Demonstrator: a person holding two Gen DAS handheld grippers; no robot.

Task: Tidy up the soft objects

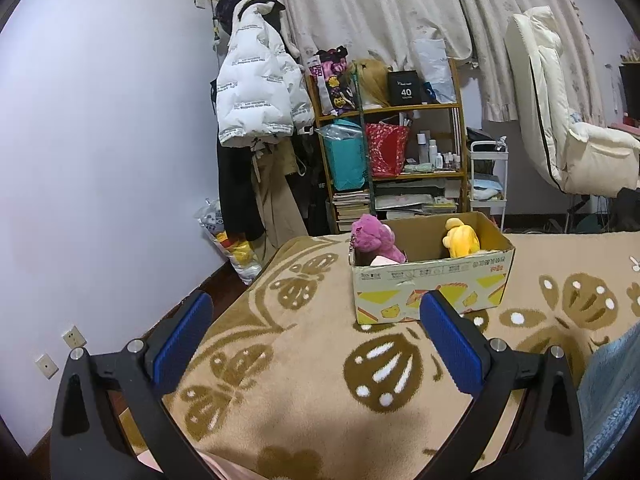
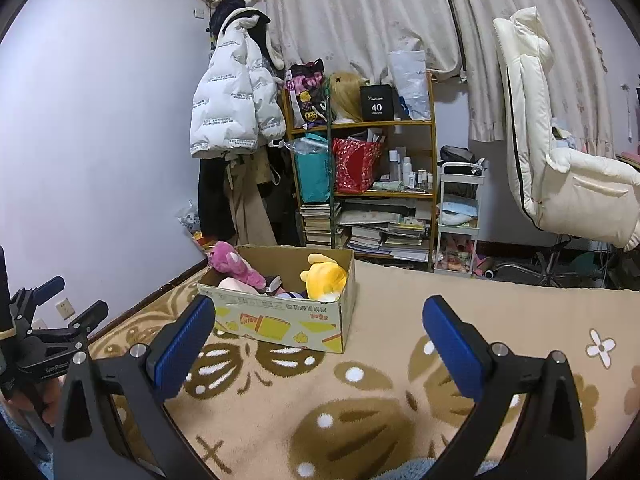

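Left wrist view: the left tongs [image 1: 316, 322] hang with their blue-padded fingers [image 1: 182, 344] wide apart and nothing between them, above a beige plush blanket with brown butterfly patterns [image 1: 304, 396] that covers a bed. Ahead of them, resting on the blanket, is an open cardboard box printed with yellow cheese shapes [image 1: 430, 290]. A pink-purple plush bear [image 1: 374, 238] leans over the box's left end, and a yellow plush toy [image 1: 462, 238] sits upright inside toward the right end. The right finger's tip overlaps the box's front wall in the picture; whether they touch cannot be told. A light blue fuzzy fabric [image 1: 612, 396] shows at the right edge. Behind the bed stand a wooden shelf unit crowded with bags, bottles and books [image 1: 394, 152], a white puffer jacket hanging on a rack [image 1: 260, 92], and a cream padded reclining chair [image 1: 568, 132].

Right wrist view: the right tongs [image 2: 318, 322] likewise stand spread, holding nothing, over the same blanket [image 2: 360, 412]. The box [image 2: 280, 316] lies ahead and left of centre, with the pink bear [image 2: 234, 264] at its left end, the yellow toy [image 2: 324, 276] at its right end, and other soft items between them too small to tell. The left tongs [image 2: 72, 304] appear at the left edge, fingers apart, well apart from the box. The shelf [image 2: 362, 184], jacket [image 2: 234, 100] and chair [image 2: 560, 148] stand beyond.
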